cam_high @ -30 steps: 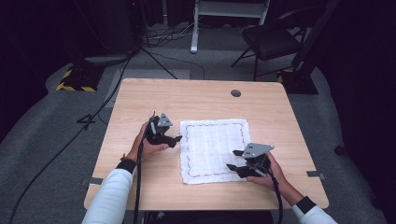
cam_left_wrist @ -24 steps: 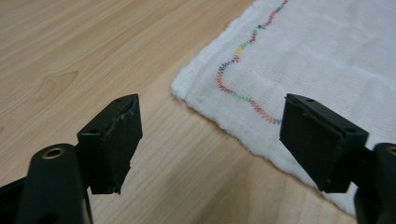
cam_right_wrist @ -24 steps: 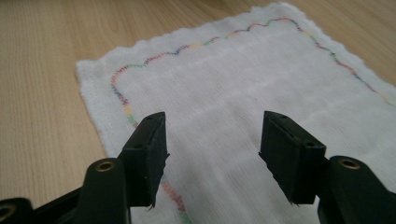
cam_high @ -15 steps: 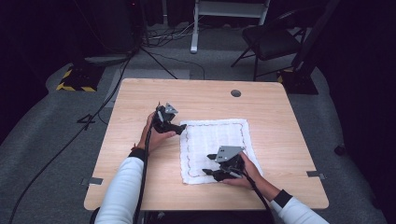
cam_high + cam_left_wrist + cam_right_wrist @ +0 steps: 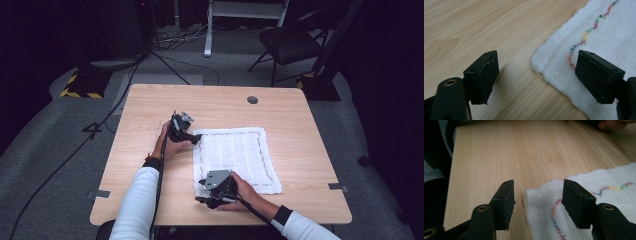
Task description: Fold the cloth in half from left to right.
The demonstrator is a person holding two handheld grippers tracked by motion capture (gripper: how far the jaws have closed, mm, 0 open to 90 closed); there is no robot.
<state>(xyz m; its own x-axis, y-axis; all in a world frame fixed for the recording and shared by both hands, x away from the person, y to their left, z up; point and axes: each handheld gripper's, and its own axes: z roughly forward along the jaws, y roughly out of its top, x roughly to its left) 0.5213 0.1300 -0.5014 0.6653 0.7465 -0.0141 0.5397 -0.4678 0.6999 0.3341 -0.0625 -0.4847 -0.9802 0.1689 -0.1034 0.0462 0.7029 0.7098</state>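
Both hand-held grippers, left [image 5: 536,75] and right [image 5: 537,202], stand with jaws apart straddling adjacent corners of the white stitched-border square cloth [image 5: 232,157] lying flat on the light wooden worktop [image 5: 300,120], evidently positioned for pinching.

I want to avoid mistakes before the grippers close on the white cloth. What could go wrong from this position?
1. Each open gripper, left gripper and right gripper, straddles a corner of the white cloth with one jaw over bare table. Closing too high may miss the thin fabric.
2. Closing too low may scrape the wood.
3. If only one corner is caught, the cloth may drag and bunch.
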